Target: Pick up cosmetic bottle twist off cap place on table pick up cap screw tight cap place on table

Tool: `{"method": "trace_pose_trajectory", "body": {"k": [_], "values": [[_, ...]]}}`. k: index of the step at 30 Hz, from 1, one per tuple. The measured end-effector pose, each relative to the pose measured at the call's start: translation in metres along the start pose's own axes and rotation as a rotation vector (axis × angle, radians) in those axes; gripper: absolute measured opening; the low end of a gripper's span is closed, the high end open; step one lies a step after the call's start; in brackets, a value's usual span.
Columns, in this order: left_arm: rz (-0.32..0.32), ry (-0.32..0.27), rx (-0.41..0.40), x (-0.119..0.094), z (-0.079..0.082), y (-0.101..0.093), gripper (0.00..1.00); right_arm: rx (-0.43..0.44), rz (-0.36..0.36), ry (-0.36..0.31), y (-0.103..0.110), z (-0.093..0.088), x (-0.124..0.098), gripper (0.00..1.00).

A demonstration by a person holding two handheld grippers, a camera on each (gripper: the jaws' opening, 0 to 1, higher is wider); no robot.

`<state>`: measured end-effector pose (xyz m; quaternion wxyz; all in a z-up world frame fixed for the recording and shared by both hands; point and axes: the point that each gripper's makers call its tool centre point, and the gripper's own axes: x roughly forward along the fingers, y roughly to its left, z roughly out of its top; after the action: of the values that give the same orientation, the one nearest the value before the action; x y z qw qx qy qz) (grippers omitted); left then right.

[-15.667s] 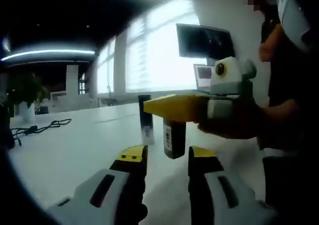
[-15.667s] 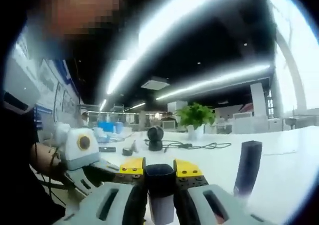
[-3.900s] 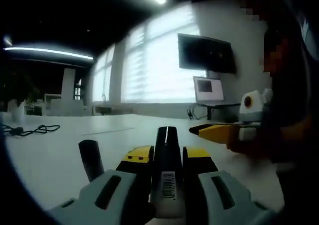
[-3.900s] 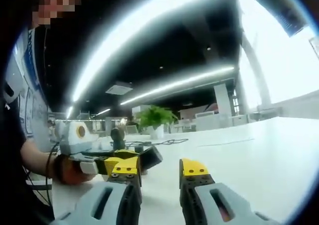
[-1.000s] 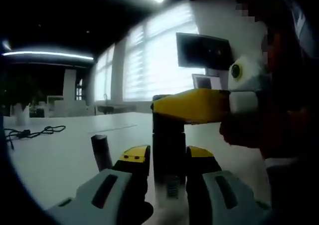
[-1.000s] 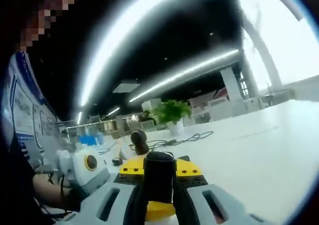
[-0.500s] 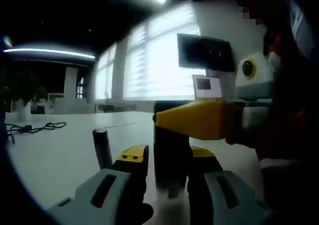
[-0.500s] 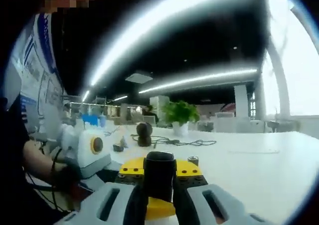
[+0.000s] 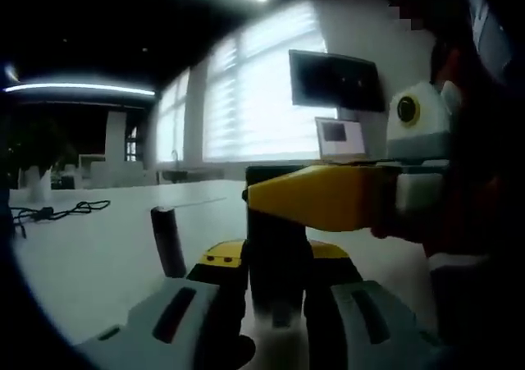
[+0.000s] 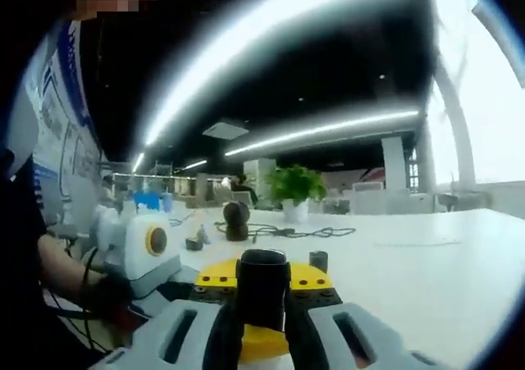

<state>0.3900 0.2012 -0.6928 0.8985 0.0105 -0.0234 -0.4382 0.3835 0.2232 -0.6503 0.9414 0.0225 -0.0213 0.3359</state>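
In the left gripper view, the left gripper (image 9: 275, 263) has its jaws closed on the bottle (image 9: 276, 271), a dark upright body standing between the yellow jaw tips. The right gripper (image 9: 271, 196) comes in from the right side, held by a hand (image 9: 459, 214), and its yellow jaws cross just above the left jaws at the bottle's top, where the cap (image 9: 264, 173) sits (mostly covered there). Left of the left jaws and a little beyond them, a second dark bottle (image 9: 169, 240) stands on the white table (image 9: 90, 255).

In the right gripper view, the right gripper (image 10: 262, 286) has its jaws clamped on the cap (image 10: 262, 284), a dark cylinder with a rounded top rising between the tips. Just below it, between the jaws, a yellow part of the other gripper shows. The left gripper (image 10: 176, 284) lies just left of the jaws. Beyond the jaws, a cable (image 10: 303, 234) and a plant (image 10: 297, 188) are on the table.
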Motion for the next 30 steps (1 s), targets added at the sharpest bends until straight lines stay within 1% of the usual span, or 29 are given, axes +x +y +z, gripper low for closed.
{"method": "trace_pose_trajectory", "body": {"k": [2, 4, 8, 10, 12, 14, 16, 21, 29, 30], "values": [[0.013, 0.003, 0.007, 0.0008, -0.0003, 0.0011, 0.16, 0.010, -0.030, 0.009, -0.0017, 0.0000, 0.0010, 0.12], [0.018, 0.004, 0.004, 0.0006, -0.0005, 0.0021, 0.16, -0.002, -0.043, 0.011, -0.0003, 0.0001, 0.0013, 0.12], [0.025, 0.006, 0.013, 0.0010, -0.0006, 0.0024, 0.16, 0.014, -0.080, 0.011, -0.0027, 0.0000, 0.0010, 0.12], [0.025, 0.007, 0.020, 0.0012, -0.0006, 0.0025, 0.16, 0.004, -0.094, 0.008, -0.0030, 0.0003, 0.0003, 0.12], [0.023, 0.008, 0.012, 0.0013, -0.0008, 0.0021, 0.16, 0.005, -0.102, 0.010, -0.0029, 0.0004, -0.0003, 0.12], [0.026, 0.009, -0.024, 0.0010, -0.0013, 0.0023, 0.15, 0.008, -0.115, 0.008, -0.0022, 0.0004, -0.0008, 0.12], [0.031, 0.007, -0.026, 0.0006, -0.0019, 0.0027, 0.15, -0.011, -0.117, 0.007, -0.0003, 0.0005, -0.0004, 0.12], [0.036, 0.007, -0.017, 0.0003, -0.0019, 0.0017, 0.15, -0.001, -0.125, 0.013, -0.0007, 0.0004, -0.0017, 0.12], [0.035, 0.008, 0.026, 0.0005, -0.0017, 0.0022, 0.15, -0.022, -0.144, 0.014, 0.0008, 0.0005, -0.0033, 0.12], [0.036, 0.008, 0.022, 0.0010, -0.0017, 0.0023, 0.15, -0.022, -0.146, 0.014, 0.0006, 0.0005, -0.0034, 0.12]]}}
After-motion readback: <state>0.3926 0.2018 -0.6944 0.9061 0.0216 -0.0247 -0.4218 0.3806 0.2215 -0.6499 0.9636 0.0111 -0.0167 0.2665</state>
